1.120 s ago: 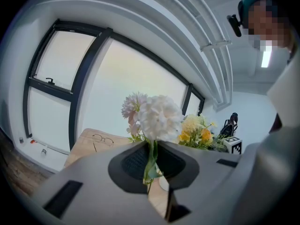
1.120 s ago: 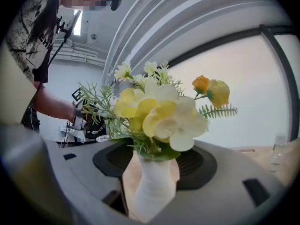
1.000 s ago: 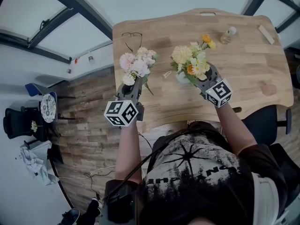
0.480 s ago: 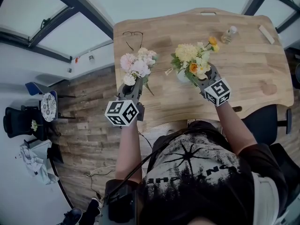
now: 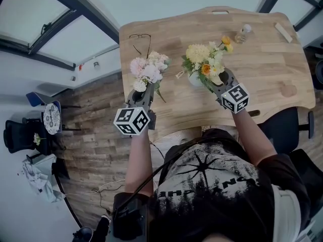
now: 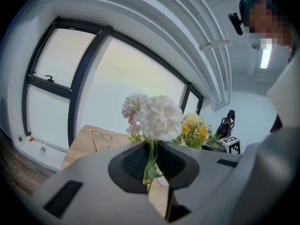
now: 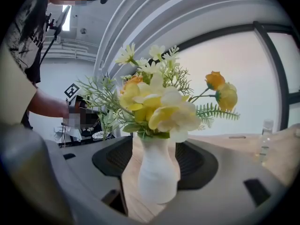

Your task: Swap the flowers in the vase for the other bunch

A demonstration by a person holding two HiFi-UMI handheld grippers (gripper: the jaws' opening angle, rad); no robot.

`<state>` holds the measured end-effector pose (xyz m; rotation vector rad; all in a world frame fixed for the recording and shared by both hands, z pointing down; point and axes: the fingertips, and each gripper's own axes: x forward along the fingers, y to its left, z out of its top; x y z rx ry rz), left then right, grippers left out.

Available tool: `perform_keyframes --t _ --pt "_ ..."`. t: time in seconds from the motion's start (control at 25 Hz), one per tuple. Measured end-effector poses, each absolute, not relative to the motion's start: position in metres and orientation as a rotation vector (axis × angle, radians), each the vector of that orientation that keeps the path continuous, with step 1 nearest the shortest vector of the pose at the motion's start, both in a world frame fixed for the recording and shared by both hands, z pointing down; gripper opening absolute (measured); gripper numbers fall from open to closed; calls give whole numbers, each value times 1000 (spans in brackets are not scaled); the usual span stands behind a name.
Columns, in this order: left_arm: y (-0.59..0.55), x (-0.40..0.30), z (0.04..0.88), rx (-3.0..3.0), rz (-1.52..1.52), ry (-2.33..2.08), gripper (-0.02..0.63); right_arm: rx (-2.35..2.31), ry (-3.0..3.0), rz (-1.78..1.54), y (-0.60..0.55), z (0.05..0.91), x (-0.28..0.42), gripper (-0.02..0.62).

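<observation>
My left gripper [image 5: 146, 88] is shut on the green stems of a pink and white bunch [image 5: 148, 69], held upright over the table's left part. In the left gripper view the stems [image 6: 151, 161] run down between the jaws, with the blooms [image 6: 158, 117] above. My right gripper [image 5: 210, 84] is shut on a white vase [image 5: 195, 79] that holds a yellow and orange bunch [image 5: 204, 63]. The vase [image 7: 157, 177] sits between the right gripper's [image 7: 157, 159] pads, its flowers [image 7: 159, 107] spreading above.
On the wooden table [image 5: 262, 69] lie a pair of glasses [image 5: 141, 40] at the far left, a small bottle [image 5: 242, 33] and a pale block [image 5: 282, 31] at the far right. A dark chair [image 5: 290, 130] stands by the table's near right edge.
The right gripper has tipped slightly with the vase, so the yellow bunch leans a little differently. The left gripper and its pink bunch have kept still.
</observation>
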<state>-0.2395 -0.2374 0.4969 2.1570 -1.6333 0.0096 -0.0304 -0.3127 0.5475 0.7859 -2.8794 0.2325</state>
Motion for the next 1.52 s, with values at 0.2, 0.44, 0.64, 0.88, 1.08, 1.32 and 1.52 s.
perform_keyframes --t 0.2,0.44,0.64,0.88,1.08,1.32,1.52 --pt "-234 -236 495 2182 4 -1621 51 798 -2857 262 -303 547 -23 273" --pt "-225 -232 485 2225 -14 -1608 51 816 -2846 255 -282 538 -15 257" --pt "-212 -229 477 2262 -25 -1589 51 873 -2847 227 -263 523 -7 106" --pt "-187 -225 481 2293 -9 -1560 51 946 -2851 194 -233 503 -3 57" --pt "-162 -222 479 2325 -10 -1524 51 1022 -2838 161 -201 492 0 43" --pt "-133 -220 471 2384 18 -1506 52 1086 -2847 140 -160 471 -2 34" --pt "-111 -213 468 2442 76 -1505 51 1103 -2866 117 -127 460 -10 32"
